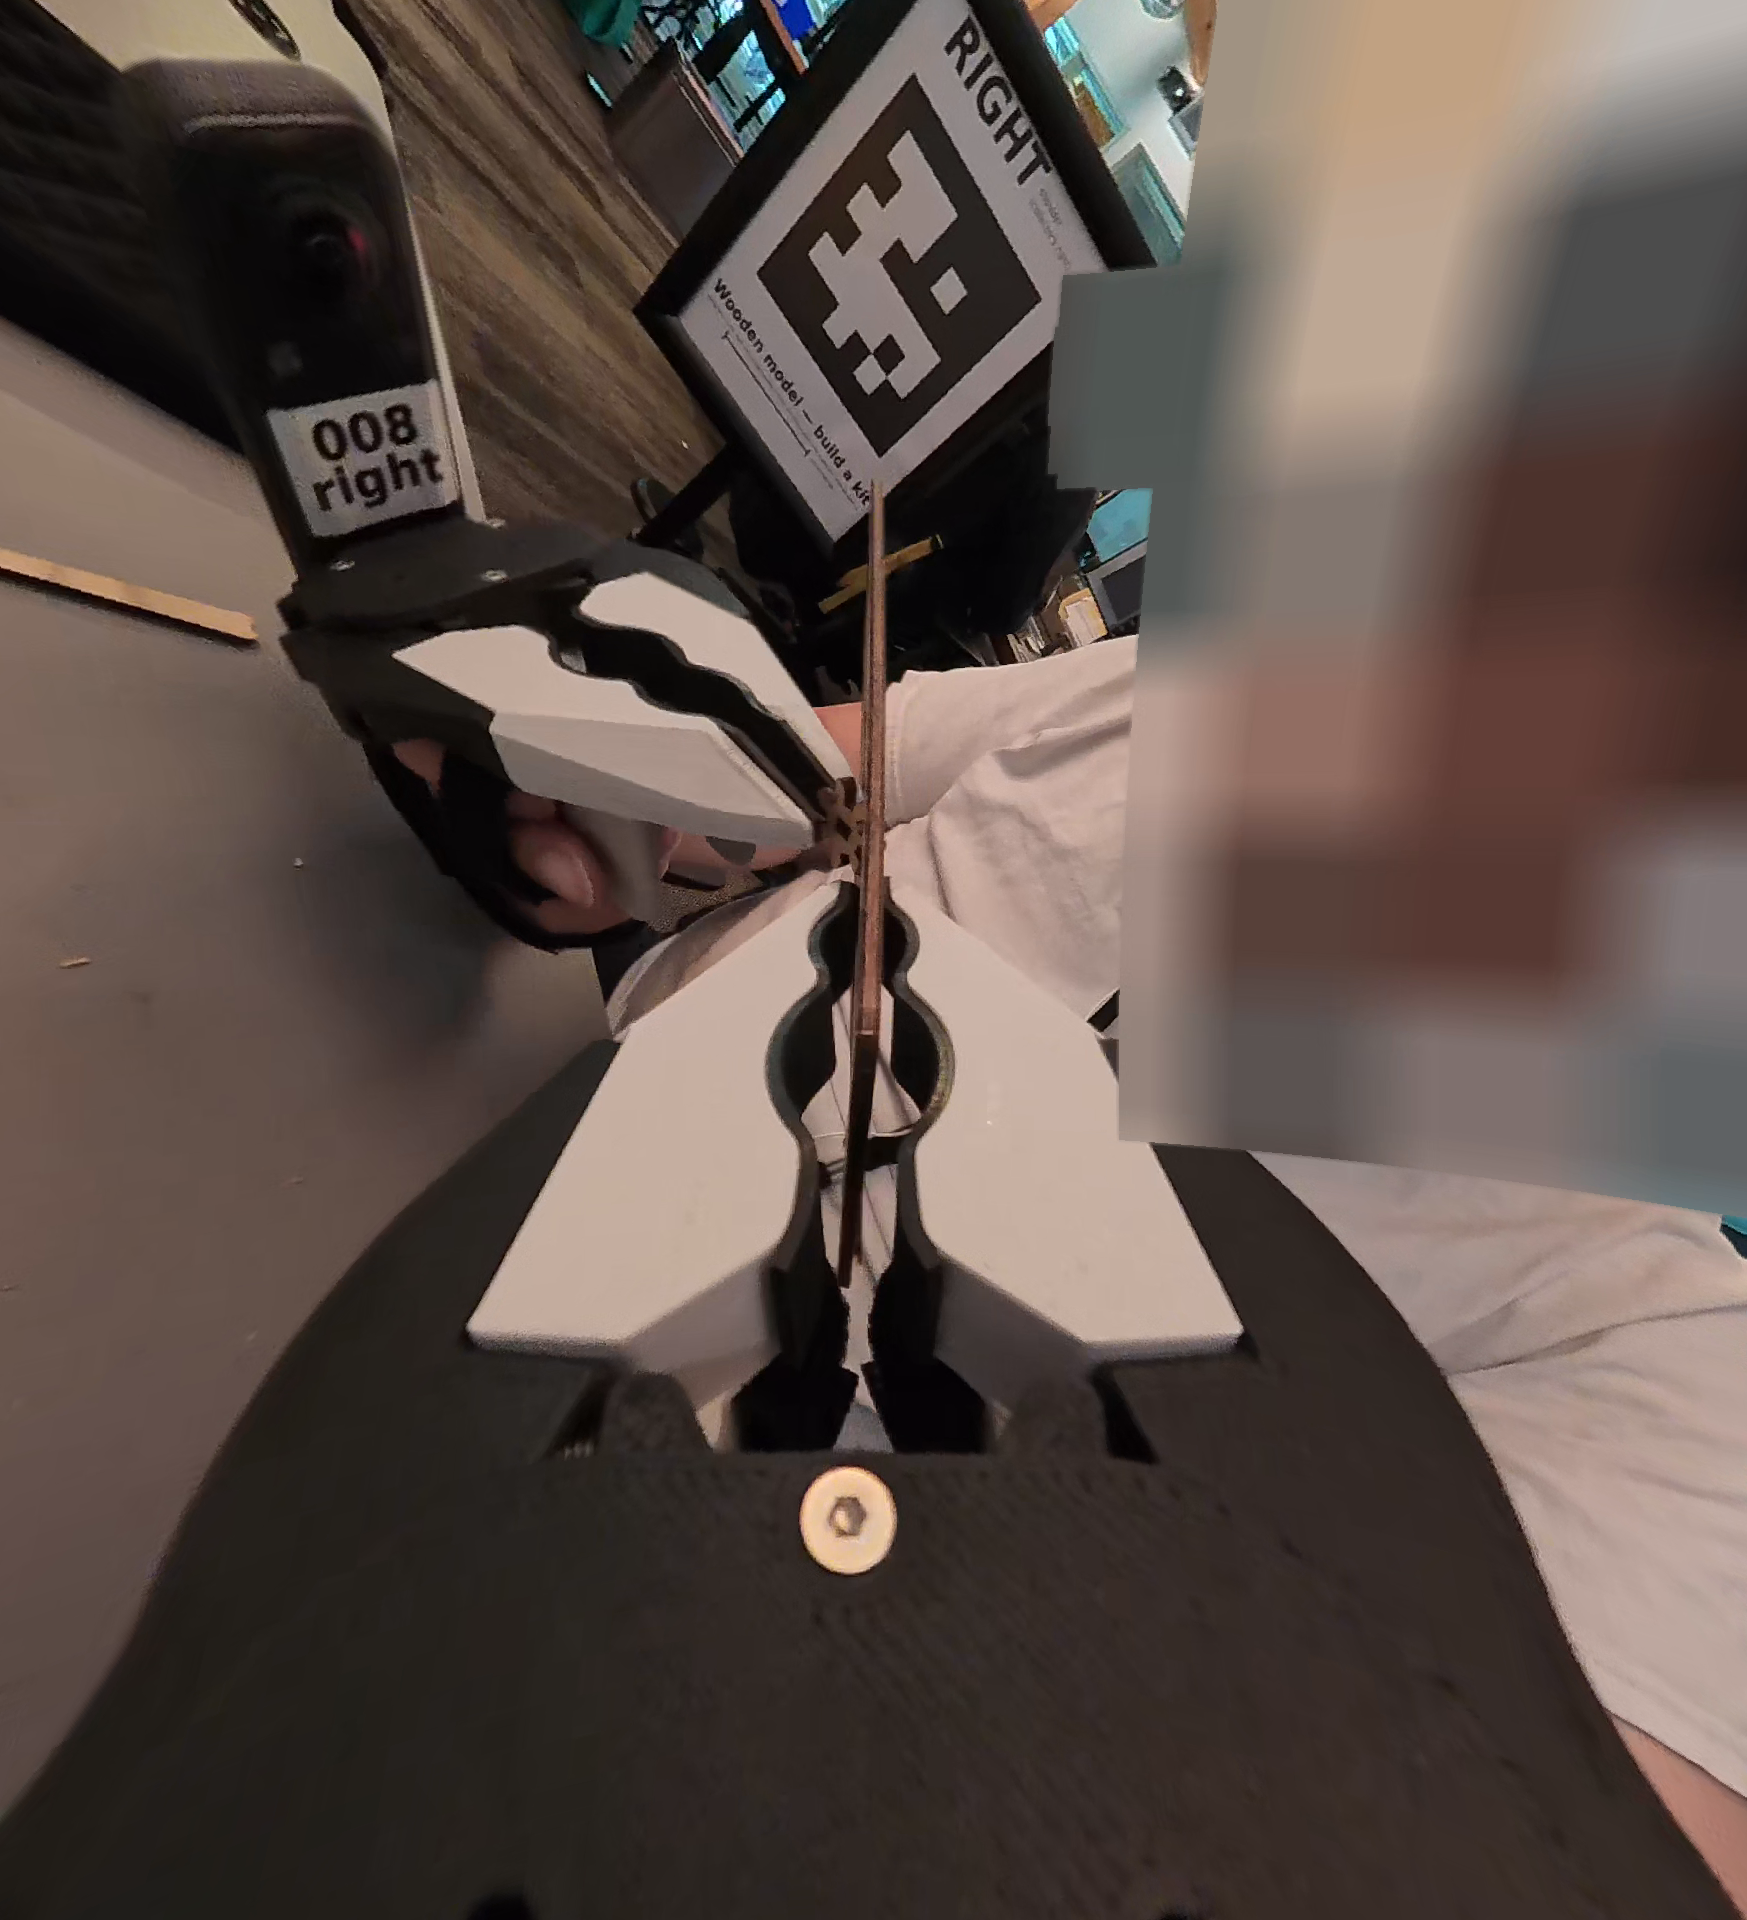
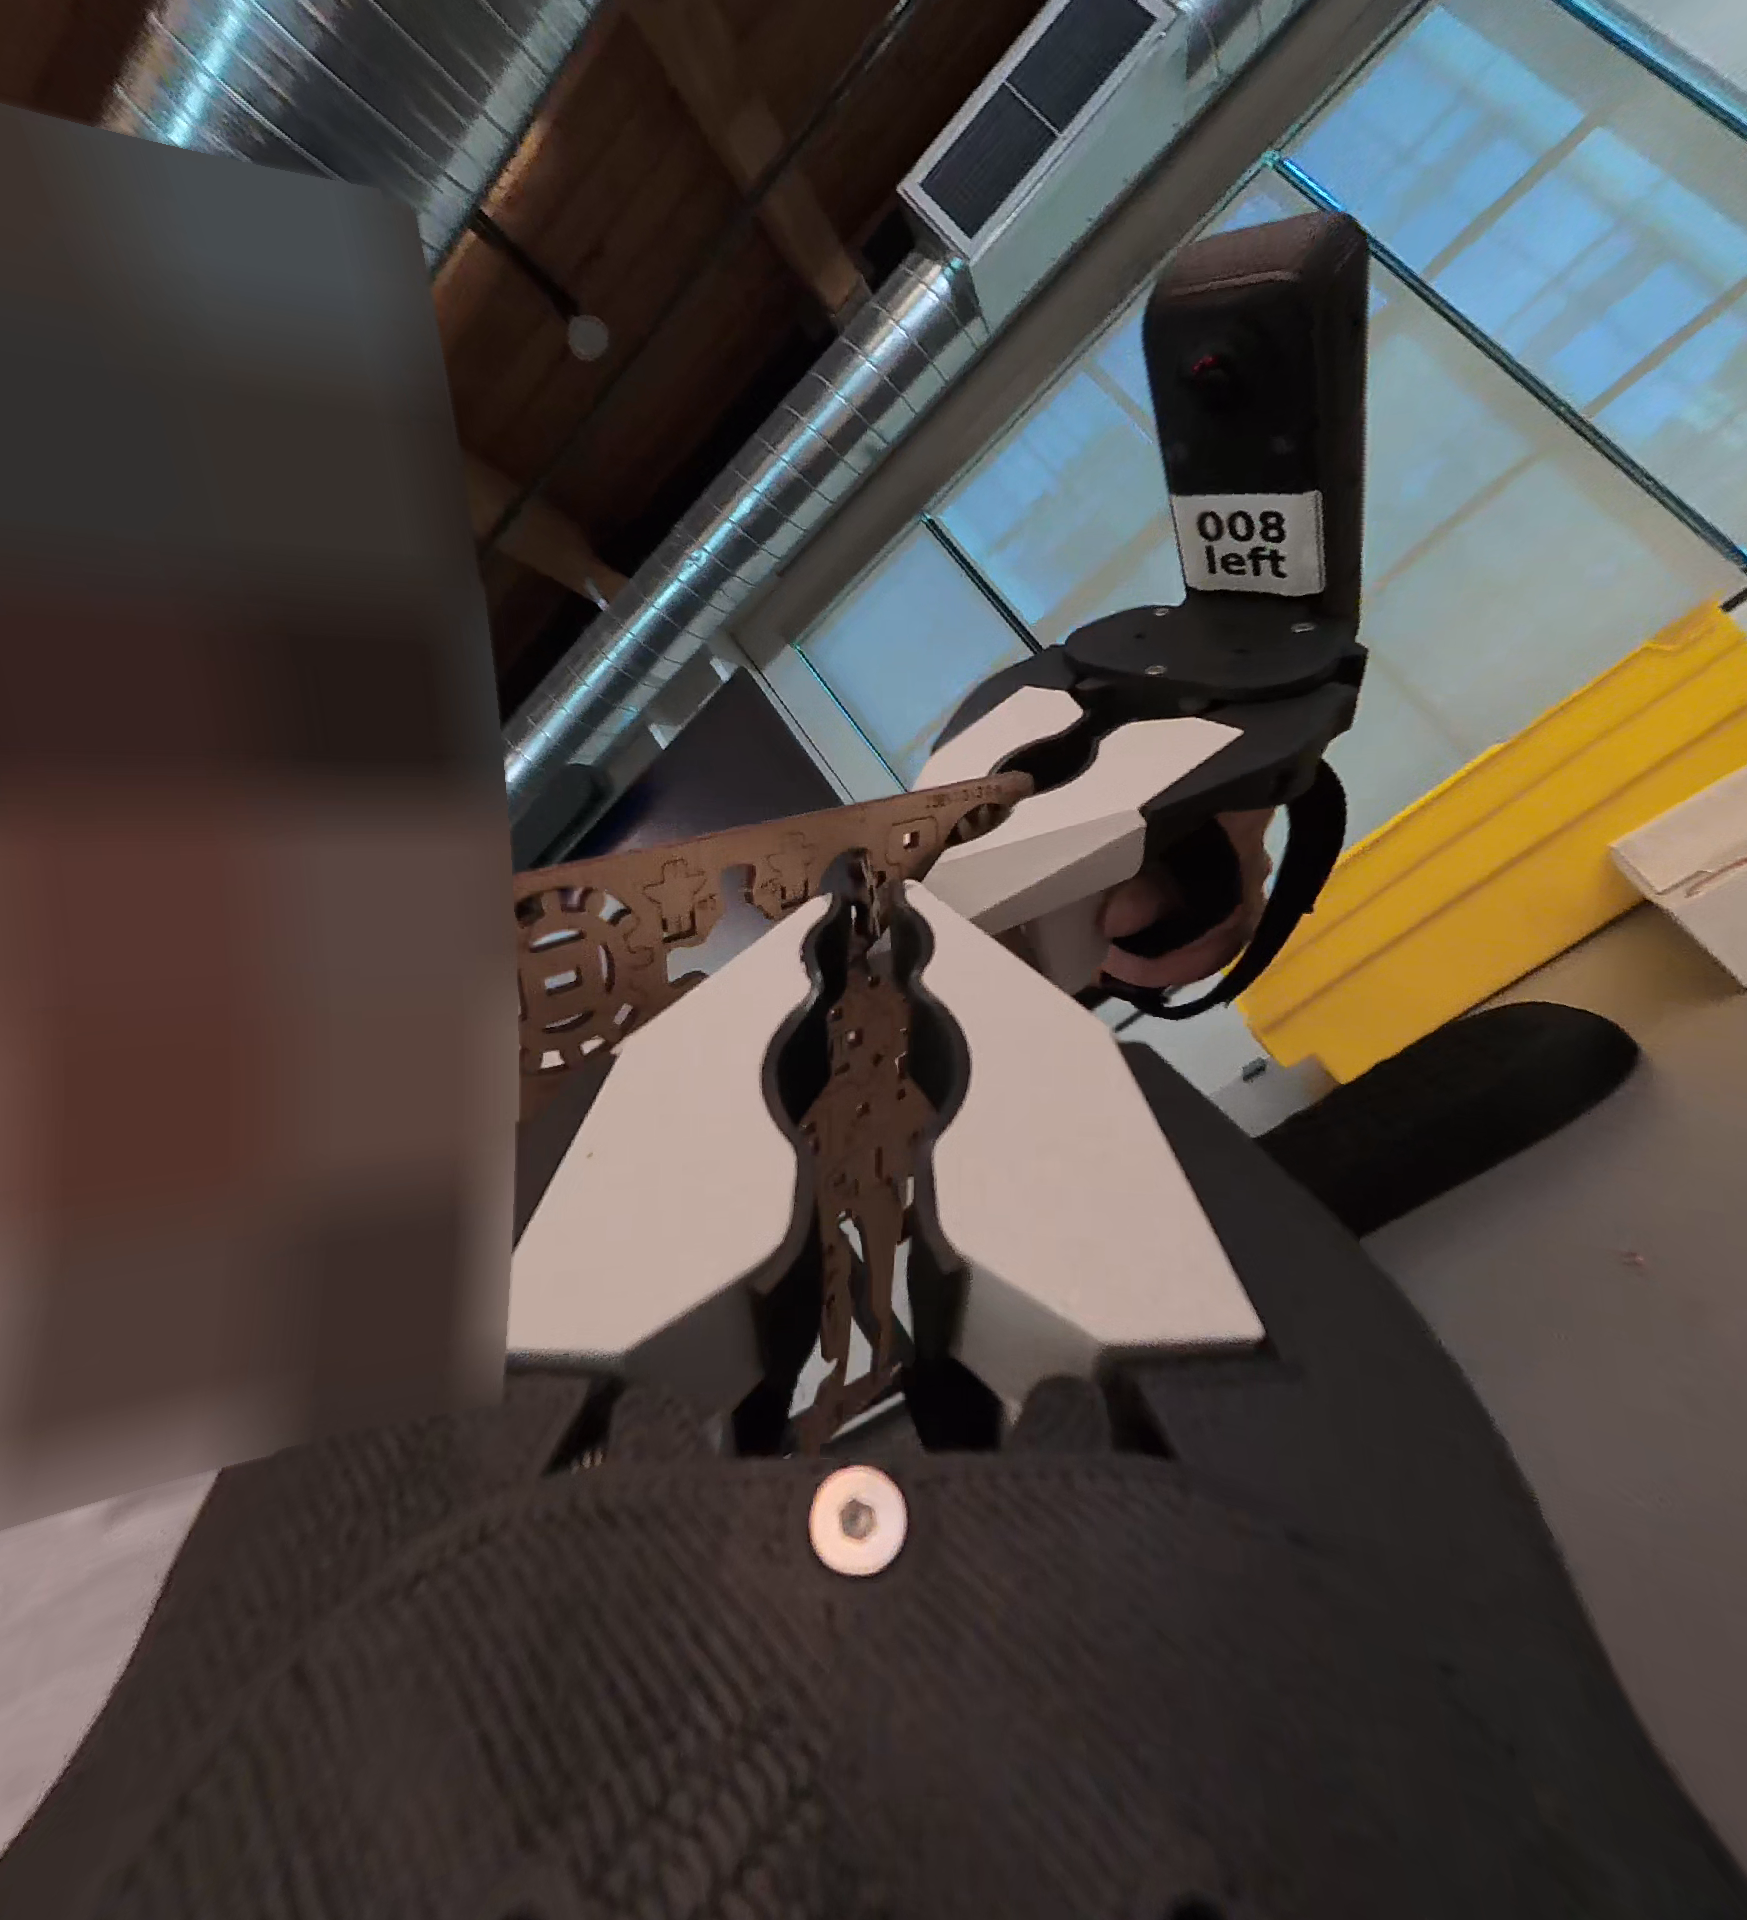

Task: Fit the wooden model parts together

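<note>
My left gripper is shut on a thin wooden sheet, seen edge-on and standing up between its white fingers. In the right wrist view the same sheet shows its laser-cut gear and peg shapes, with the left gripper clamping its far end. My right gripper is shut on a small, dark, lacy wooden part that lies along its jaws. The part's tip touches the face of the sheet. In the left wrist view the right gripper comes in from the left and presses the small part against the sheet. Both are held up in the air.
A grey table lies to the left with a loose wooden strip on it. A framed marker sign stands behind. A person in a white shirt is close. A yellow bin, a white box and a black pad sit on the table. Both grippers' tips are close together, under 4 cm apart.
</note>
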